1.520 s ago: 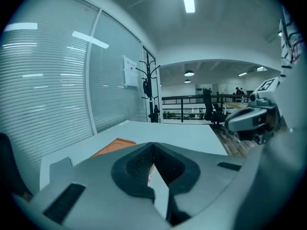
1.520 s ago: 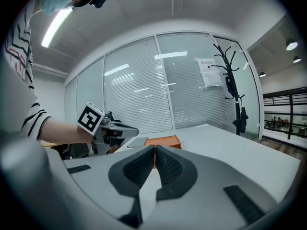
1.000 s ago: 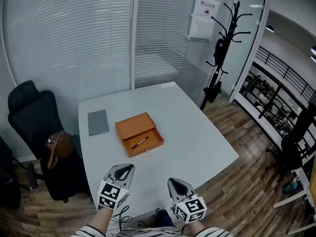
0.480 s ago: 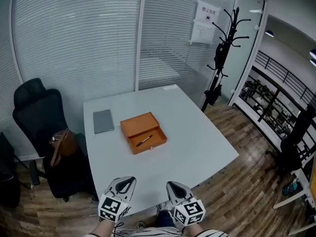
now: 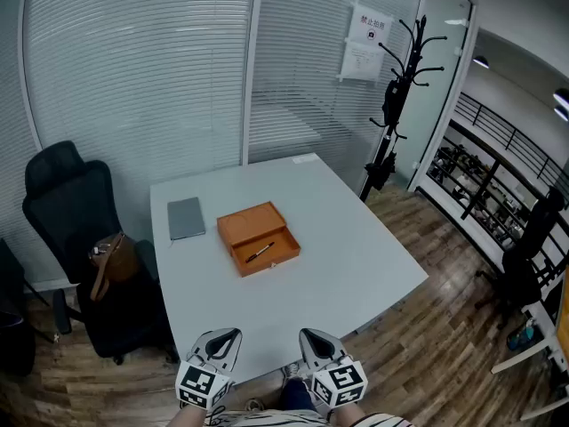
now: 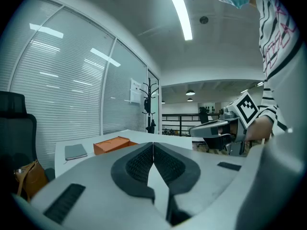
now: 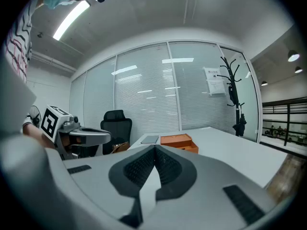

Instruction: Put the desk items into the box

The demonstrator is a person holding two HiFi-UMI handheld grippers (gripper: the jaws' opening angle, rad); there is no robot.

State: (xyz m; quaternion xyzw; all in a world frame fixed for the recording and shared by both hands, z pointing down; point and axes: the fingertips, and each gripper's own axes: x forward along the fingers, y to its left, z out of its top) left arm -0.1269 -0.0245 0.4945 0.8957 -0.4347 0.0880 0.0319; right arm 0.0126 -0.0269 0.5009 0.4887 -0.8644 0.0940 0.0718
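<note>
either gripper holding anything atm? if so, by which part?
Nothing held. The left gripper and right gripper both have their jaws together with nothing between them.

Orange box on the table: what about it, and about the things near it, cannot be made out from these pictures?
- Head view: the dark slim item inside the orange box is too small to tell pen from pencil.
- Left gripper view: the inside of the orange box is hidden by its own near wall, seen from low.
- Head view: the grey flat item is too small to tell notebook from case.
</note>
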